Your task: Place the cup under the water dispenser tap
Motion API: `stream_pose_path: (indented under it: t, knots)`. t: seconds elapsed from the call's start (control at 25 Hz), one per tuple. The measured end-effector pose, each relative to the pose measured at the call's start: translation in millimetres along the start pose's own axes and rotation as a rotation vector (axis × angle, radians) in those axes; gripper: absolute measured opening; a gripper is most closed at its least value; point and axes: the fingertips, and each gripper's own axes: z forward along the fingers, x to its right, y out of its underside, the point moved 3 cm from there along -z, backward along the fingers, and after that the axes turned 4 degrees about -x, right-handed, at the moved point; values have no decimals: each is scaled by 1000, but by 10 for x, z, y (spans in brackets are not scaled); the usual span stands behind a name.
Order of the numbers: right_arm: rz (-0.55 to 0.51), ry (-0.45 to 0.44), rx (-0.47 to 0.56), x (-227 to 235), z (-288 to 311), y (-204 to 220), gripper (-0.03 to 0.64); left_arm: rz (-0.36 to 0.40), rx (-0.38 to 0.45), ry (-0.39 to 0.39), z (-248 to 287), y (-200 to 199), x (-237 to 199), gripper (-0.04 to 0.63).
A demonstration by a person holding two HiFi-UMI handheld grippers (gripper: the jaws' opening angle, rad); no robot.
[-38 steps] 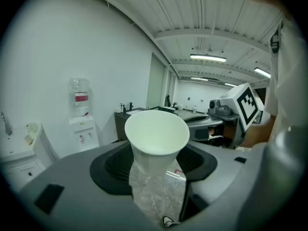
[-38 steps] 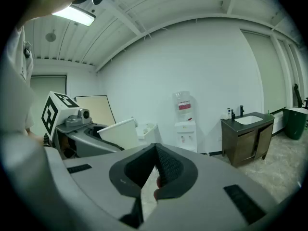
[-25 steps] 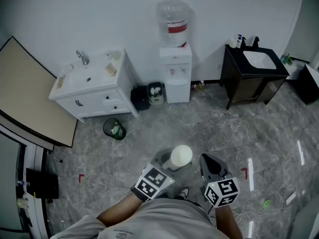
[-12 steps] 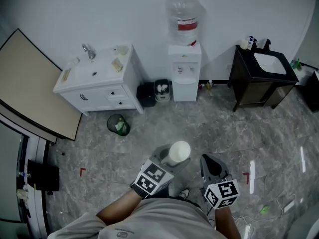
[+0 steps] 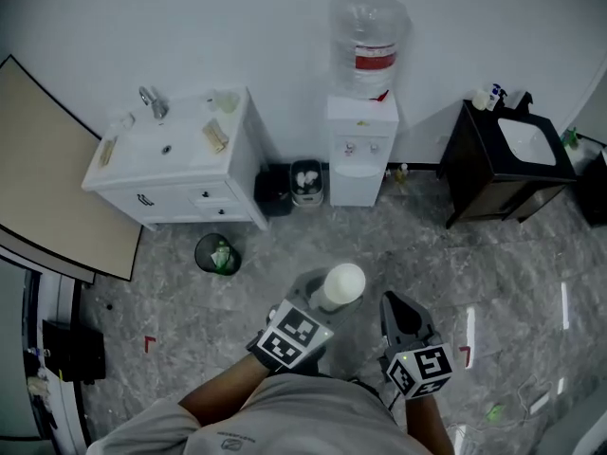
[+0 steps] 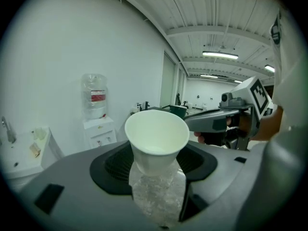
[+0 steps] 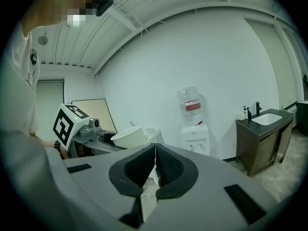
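A white paper cup (image 5: 340, 286) (image 6: 157, 139) (image 7: 128, 136) stands upright between the jaws of my left gripper (image 5: 327, 303) (image 6: 156, 165), which is shut on it low on its wall. The cup looks empty. My right gripper (image 5: 399, 317) (image 7: 154, 170) is beside it on the right, jaws pressed together with nothing between them. The white water dispenser (image 5: 361, 152) (image 6: 98, 124) (image 7: 194, 131) with a clear bottle on top stands against the far wall, ahead and well away from both grippers. Its taps (image 5: 358, 147) are small marks on its front.
A white sink cabinet (image 5: 171, 173) stands left of the dispenser, a dark sink cabinet (image 5: 505, 164) to its right. A black bin (image 5: 273, 190), a small bin (image 5: 306, 182) and a round waste basket (image 5: 216, 253) sit on the grey marble floor (image 5: 398, 235). A tan board (image 5: 47, 169) leans at left.
The view has shifted: the dispenser and cabinets sit a little nearer and more to the right. Both grippers keep the same pose, the cup still in the left one.
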Motion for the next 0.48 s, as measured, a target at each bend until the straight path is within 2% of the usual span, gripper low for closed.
stream_pose_path:
  t: [0.2,0.48]
  knots:
    - [1,23,0,79,731,-283,17,37,-4,18,228,-151,-803,279]
    - [21,27,-15,384,1402,-495,17,22,-2,31,743,-253,-1506,279]
